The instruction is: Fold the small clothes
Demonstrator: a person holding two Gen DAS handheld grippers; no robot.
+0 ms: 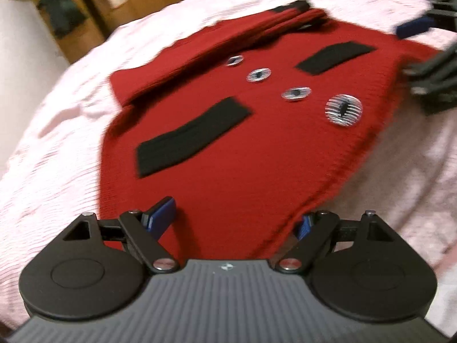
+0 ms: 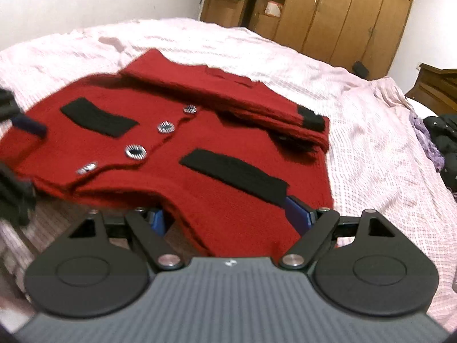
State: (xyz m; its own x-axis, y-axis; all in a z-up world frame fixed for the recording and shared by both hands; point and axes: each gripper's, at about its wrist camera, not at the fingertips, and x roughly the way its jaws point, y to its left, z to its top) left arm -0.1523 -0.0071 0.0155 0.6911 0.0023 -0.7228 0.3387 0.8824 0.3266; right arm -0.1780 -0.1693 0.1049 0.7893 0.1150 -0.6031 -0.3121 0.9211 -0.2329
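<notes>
A small red knit cardigan [image 1: 257, 148] with black pocket flaps and several striped buttons lies on the pink bedspread [image 1: 57, 148], its sleeves folded across the chest. My left gripper [image 1: 237, 217] is open, its blue fingers [image 1: 160, 214] straddling the hem, one above and one under the cloth. The right gripper [image 1: 428, 65] shows at the far corner of the hem. In the right wrist view the cardigan [image 2: 200, 148] fills the middle, and my right gripper [image 2: 228, 214] is open around its near hem corner. The left gripper [image 2: 17, 143] shows at the left.
Wooden wardrobes [image 2: 342, 14] and shelves stand beyond the bed. A dark pile of clothes [image 2: 442, 143] lies at the bed's right side. A dark wooden headboard [image 2: 437, 85] is at the far right. The bedspread [image 2: 357, 143] surrounds the cardigan.
</notes>
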